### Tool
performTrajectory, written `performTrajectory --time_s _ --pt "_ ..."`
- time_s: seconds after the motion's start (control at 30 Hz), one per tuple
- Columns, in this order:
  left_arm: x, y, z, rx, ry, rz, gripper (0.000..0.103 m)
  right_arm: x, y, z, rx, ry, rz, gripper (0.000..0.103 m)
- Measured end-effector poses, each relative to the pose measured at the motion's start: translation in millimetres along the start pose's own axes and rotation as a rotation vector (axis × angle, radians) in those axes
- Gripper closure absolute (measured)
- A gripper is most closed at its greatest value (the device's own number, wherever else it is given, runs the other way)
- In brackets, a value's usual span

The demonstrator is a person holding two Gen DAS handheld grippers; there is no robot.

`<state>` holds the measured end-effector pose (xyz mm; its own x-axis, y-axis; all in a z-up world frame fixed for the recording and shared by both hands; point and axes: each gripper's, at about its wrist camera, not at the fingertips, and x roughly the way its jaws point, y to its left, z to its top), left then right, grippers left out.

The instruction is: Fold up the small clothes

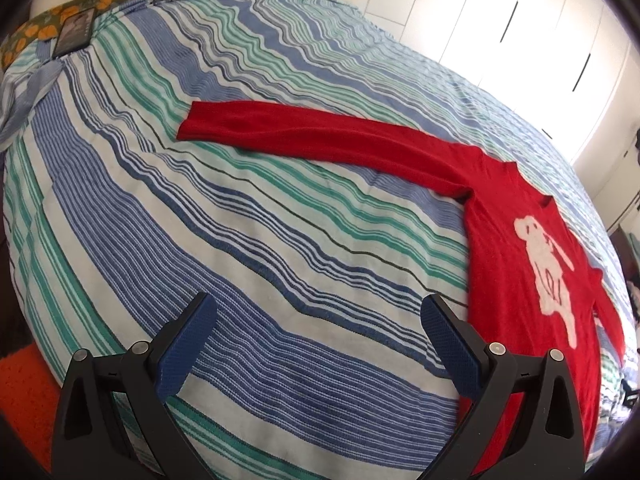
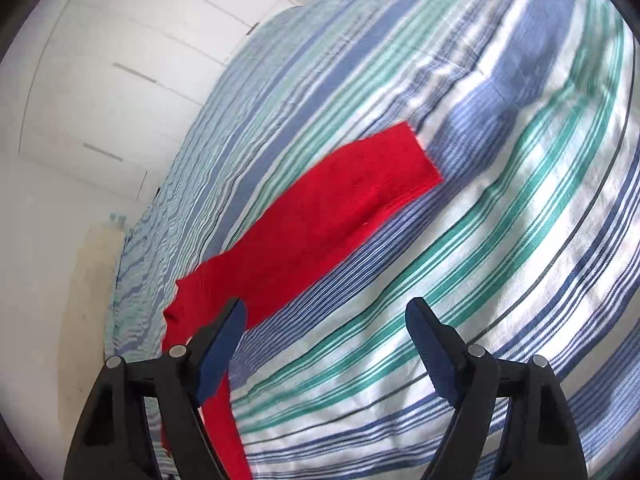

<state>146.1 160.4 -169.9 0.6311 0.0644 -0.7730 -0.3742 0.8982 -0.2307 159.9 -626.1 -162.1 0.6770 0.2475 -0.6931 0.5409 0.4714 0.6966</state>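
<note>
The striped bedspread (image 1: 280, 208) is viewed obliquely downward by both wrist cameras, from just behind the fingers. The red sweater (image 1: 520, 264), shared by both views, is seen toward 3 o'clock in the left and 9 o'clock (image 2: 312, 216) in the right.

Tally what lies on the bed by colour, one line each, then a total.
Red: 1, the sweater with a white figure on its front
Dark: 1, a flat card-like item by the floral fabric at the far edge
Total: 2
</note>
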Motion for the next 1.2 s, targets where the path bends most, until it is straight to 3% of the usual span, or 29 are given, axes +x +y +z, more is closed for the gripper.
performTrajectory --time_s 0.13,0.27,0.33,0.37,0.4,0.5,0.67,0.83,0.87,0.9,0.97,1.03,1.1,1.2 --pt "9.4 4.9 -1.9 -0.029 0.032 0.014 0.001 30.7 -10.5 18.9 0.123 -0.038 0.042 0.030" --pt "15.3 1.1 -4.3 -0.009 0.040 0.040 0.001 51.9 -8.2 27.3 0.169 -0.131 0.036 0.043" --pt "18.7 -3.6 -5.9 0.018 0.044 0.059 0.001 62.2 -9.3 29.8 0.169 -0.140 -0.014 0.063" --pt "20.5 -6.3 -7.1 0.035 0.047 0.067 0.001 64.3 -8.0 31.3 0.154 -0.140 -0.057 0.085" --pt "21.3 -8.6 -7.9 0.050 0.048 0.070 0.001 63.0 -1.5 33.4 0.116 -0.149 -0.102 0.097" --pt "24.6 -13.1 -8.4 0.080 0.052 0.062 0.001 45.0 56.2 41.9 -0.118 -0.205 -0.141 0.097" --pt "29.2 -10.5 -4.6 0.063 0.065 0.032 0.001 20.9 231.1 7.6 -0.544 -0.158 0.077 0.098" --pt "28.2 -5.5 -3.6 0.031 0.065 0.010 0.001 60.1 394.1 -119.6 -0.854 0.078 0.326 0.097" --pt "28.4 -5.2 -4.5 0.033 0.068 0.009 0.001 72.8 412.5 -152.8 -0.884 0.154 0.365 0.092" --pt "28.2 -5.7 -5.5 0.040 0.069 0.011 0.001 92.4 431.7 -176.0 -0.900 0.248 0.386 0.071" --pt "28.2 -7.5 -5.9 0.051 0.070 0.013 0.001 116.4 445.5 -220.5 -0.950 0.360 0.369 0.028" --pt "28.3 -6.7 -4.8 0.052 0.075 0.007 0.001 132.2 453.1 -241.5 -1.009 0.364 0.340 0.028" --pt "29.3 -5.7 -3.3 0.043 0.081 -0.005 0.001 140.0 441.1 -239.3 -0.988 0.358 0.330 0.029" --pt "31.8 -5.6 -1.5 0.036 0.089 -0.012 0.001 135.3 392.9 -197.2 -0.936 0.306 0.240 0.037"
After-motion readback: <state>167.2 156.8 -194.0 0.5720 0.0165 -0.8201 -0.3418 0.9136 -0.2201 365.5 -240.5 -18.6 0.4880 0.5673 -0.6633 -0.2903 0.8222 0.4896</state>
